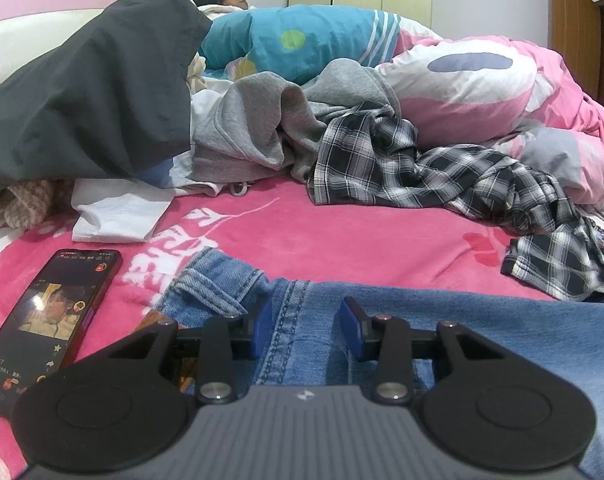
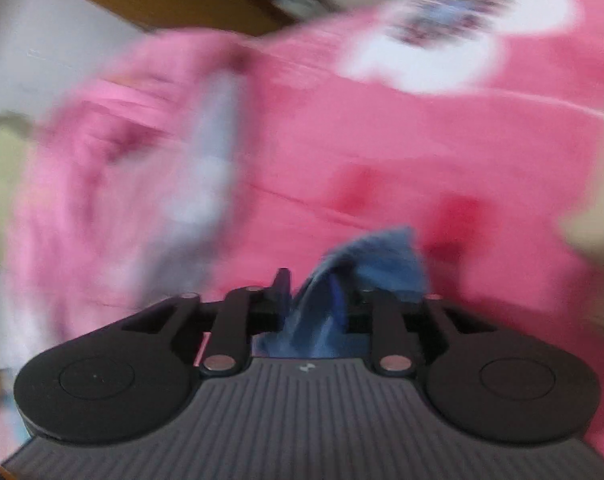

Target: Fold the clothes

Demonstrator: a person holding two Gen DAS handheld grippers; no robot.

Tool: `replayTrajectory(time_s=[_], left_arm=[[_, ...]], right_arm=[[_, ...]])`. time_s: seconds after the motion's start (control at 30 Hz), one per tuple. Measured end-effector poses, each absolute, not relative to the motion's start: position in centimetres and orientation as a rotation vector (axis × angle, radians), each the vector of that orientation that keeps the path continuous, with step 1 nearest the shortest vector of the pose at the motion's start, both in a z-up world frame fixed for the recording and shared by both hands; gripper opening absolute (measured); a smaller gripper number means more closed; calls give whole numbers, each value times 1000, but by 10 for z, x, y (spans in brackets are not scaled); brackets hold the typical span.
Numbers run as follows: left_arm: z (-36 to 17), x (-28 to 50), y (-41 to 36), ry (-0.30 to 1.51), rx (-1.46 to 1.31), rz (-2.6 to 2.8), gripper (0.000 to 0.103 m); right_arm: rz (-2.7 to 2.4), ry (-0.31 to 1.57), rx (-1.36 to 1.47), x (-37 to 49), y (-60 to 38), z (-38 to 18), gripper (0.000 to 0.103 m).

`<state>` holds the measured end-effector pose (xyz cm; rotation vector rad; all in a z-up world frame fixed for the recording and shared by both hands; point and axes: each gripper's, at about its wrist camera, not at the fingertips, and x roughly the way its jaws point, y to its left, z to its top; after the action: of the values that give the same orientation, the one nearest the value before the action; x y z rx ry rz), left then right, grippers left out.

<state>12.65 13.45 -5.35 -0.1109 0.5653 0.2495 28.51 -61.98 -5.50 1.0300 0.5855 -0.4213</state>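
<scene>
Left wrist view: your left gripper (image 1: 306, 330) sits partly open, jaws straddling the jeans (image 1: 442, 320) seam, pads not clearly pinching. Count: 1 phone (image 1: 49, 320), 1 plaid shirt (image 1: 442, 176), 1 grey hoodie (image 1: 261, 120), 1 dark garment (image 1: 89, 88), all on the pink blanket (image 1: 302, 228); a person lies at the headboard end.

Right wrist view, v. blurry: right gripper (image 2: 312, 292) narrow w/ a denim fold (image 2: 374, 256) between the jaws, can't tell if gripped. Pink bedding (image 2: 382, 140) behind.

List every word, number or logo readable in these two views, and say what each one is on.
Nothing can be read for certain.
Phone: small text on the lit screen, too small to read.
Pink blanket: large white characters, cut off by the jeans and distorted.
Left gripper, right gripper: a small emblem on each body, no letters.
Right view: blurred.
</scene>
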Motion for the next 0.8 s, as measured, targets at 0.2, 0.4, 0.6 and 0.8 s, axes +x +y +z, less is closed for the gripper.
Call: replayTrajectory(time_s=[0.2, 0.4, 0.6, 0.8], left_arm=[[-54, 126, 135, 563, -114, 247, 41], [-54, 125, 134, 560, -110, 248, 41], [-55, 126, 133, 557, -107, 247, 41], [-55, 125, 133, 554, -109, 248, 41]], right_arm=[[-378, 549, 993, 239, -602, -53, 47], [-388, 743, 887, 241, -587, -75, 51], [-275, 655, 957, 261, -597, -91, 57], [-238, 554, 1127, 270, -609, -116, 10]])
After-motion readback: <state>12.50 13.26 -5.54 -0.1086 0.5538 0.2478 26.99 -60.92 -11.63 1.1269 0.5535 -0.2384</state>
